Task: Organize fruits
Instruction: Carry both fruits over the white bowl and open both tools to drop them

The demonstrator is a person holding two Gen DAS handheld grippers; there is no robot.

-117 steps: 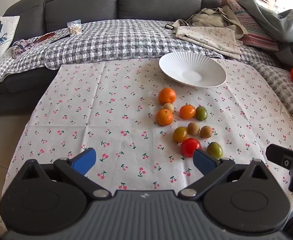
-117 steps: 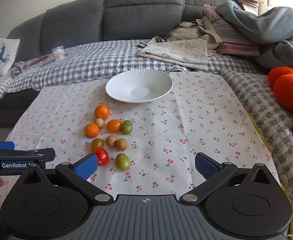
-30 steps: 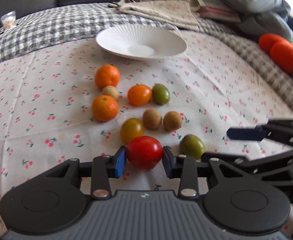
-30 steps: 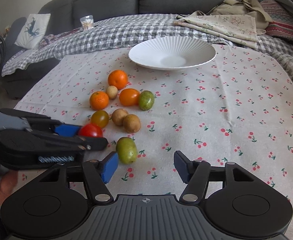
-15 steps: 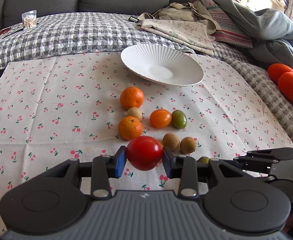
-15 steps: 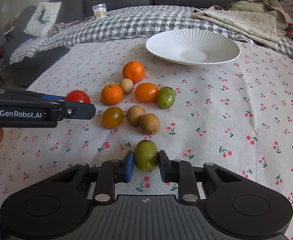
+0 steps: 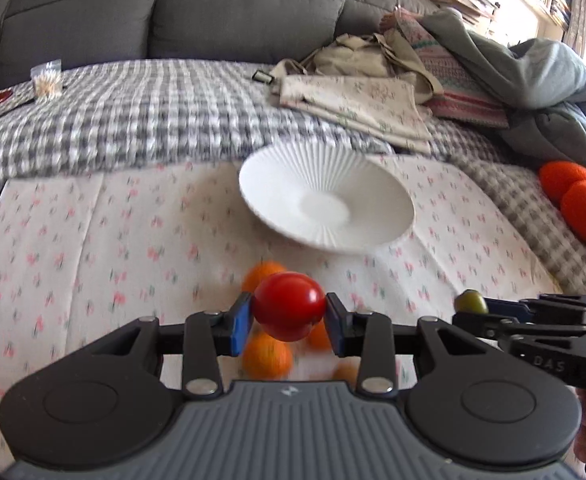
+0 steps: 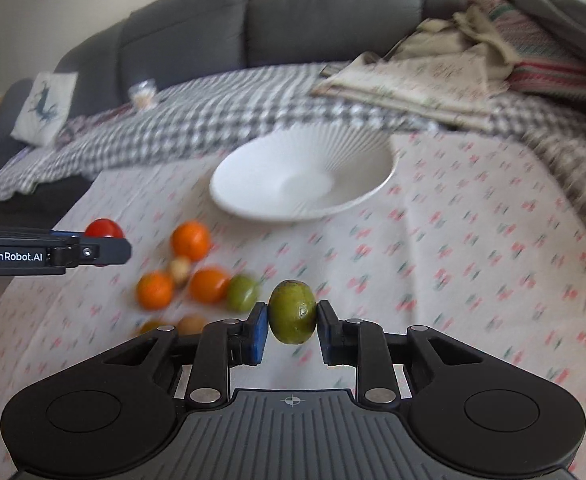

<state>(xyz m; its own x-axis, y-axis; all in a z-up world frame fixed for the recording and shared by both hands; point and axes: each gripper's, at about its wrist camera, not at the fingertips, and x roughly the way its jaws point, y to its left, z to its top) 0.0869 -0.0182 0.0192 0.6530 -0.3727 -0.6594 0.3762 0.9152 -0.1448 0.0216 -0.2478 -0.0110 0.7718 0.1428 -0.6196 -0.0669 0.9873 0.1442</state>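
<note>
My left gripper is shut on a red tomato and holds it above the cloth, short of the white ribbed plate. My right gripper is shut on a green fruit, also lifted, with the plate beyond it. Both held fruits show from the other view: the tomato and the green fruit. Several small orange, green and brown fruits lie on the cherry-print cloth left of my right gripper. The plate is empty.
A grey sofa with a checked blanket lies behind the cloth. Folded cloths and bags are piled at the back right. Two orange plush balls sit at the right edge. A pillow is far left.
Both grippers have lifted with their fruit and moved forward toward the plate. The loose fruits now lie lower in both views, partly under the left gripper.
</note>
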